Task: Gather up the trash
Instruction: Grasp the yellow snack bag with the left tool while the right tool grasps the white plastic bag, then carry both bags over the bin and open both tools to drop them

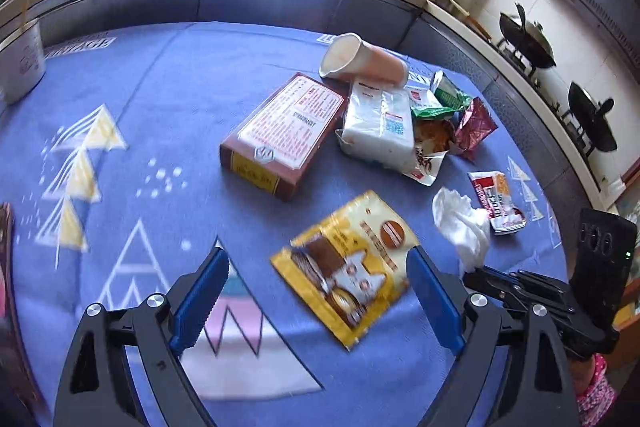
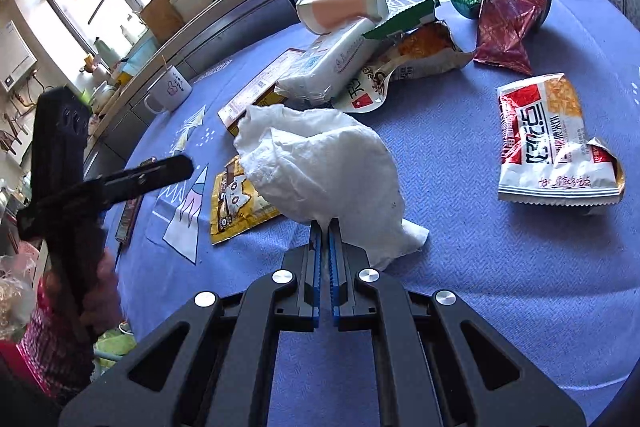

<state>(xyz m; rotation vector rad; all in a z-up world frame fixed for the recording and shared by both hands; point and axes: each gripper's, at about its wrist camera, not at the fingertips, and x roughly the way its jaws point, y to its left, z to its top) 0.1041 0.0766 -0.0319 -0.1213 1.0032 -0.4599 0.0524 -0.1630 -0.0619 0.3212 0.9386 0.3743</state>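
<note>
The right gripper (image 2: 325, 227) has its blue pads pressed together on a crumpled white tissue (image 2: 320, 163), pinching a lower fold so that the bulk of the paper billows up and away from the jaws, with a loose corner trailing to the right onto the blue tablecloth (image 2: 460, 287). In the left wrist view the same tissue (image 1: 462, 227) stands up just beyond the right gripper's black fingers.

The left gripper (image 1: 316, 291) is spread wide with nothing between its pads. It hangs over the near part of the table, straddling a yellow snack pouch (image 1: 344, 267) that lies flat on the cloth. The pouch's long axis runs diagonally, from near the gripper's right jaw up and away toward the maroon box (image 1: 284, 135); its printed face is up.

Further out, toward the table's far edge, lie the box, a white tissue pack (image 1: 380, 127) and a tipped paper cup (image 1: 360, 61) on its side, mouth facing left. Beside them is a heap of torn wrappers: green (image 1: 444, 99), dark red foil (image 1: 476, 127), and a white-and-orange bag (image 1: 430, 151). A red-and-white snack packet (image 1: 496, 199) lies near the right edge. A white mug (image 1: 22, 63) stands at the far left corner.

The collecting looks barely begun: one tissue is in hand and nearly everything else remains on the cloth. No bin or bag for the rubbish shows clearly in either view.
</note>
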